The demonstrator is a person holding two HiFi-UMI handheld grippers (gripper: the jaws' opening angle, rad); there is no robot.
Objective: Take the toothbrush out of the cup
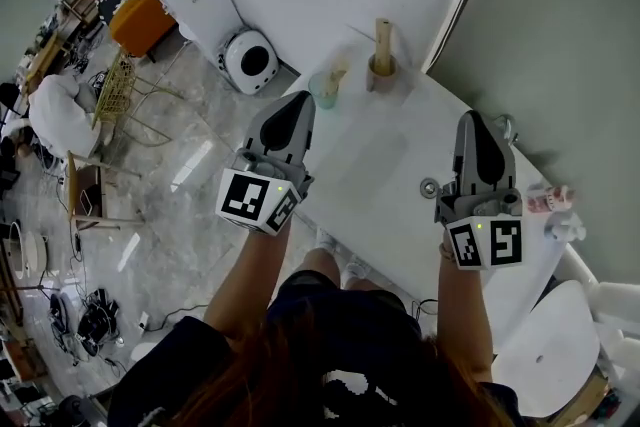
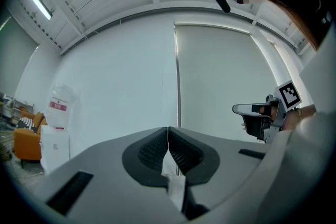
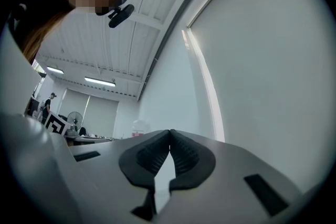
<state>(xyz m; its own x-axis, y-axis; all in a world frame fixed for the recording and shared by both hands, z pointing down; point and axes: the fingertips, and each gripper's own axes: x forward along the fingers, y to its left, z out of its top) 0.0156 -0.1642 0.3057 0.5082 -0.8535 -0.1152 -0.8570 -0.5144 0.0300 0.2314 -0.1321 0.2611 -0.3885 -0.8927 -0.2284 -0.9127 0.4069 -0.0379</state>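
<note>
A pale green cup (image 1: 322, 91) stands near the far left edge of the white table (image 1: 400, 165), and a toothbrush (image 1: 337, 72) leans out of it. My left gripper (image 1: 299, 99) hovers just short of the cup, jaws shut and empty. My right gripper (image 1: 471, 119) hangs over the table's right side, far from the cup, also shut and empty. In the left gripper view the closed jaws (image 2: 168, 129) point at a blank wall, with the right gripper (image 2: 258, 114) off to the side. The right gripper view shows its closed jaws (image 3: 170, 132) against wall and ceiling; the cup is hidden in both.
A wooden stand with an upright stick (image 1: 381, 61) sits right of the cup. A small round metal piece (image 1: 430, 187) lies on the table, and pink and white items (image 1: 550, 200) sit at its right end. A white appliance (image 1: 249, 61) stands on the floor beyond.
</note>
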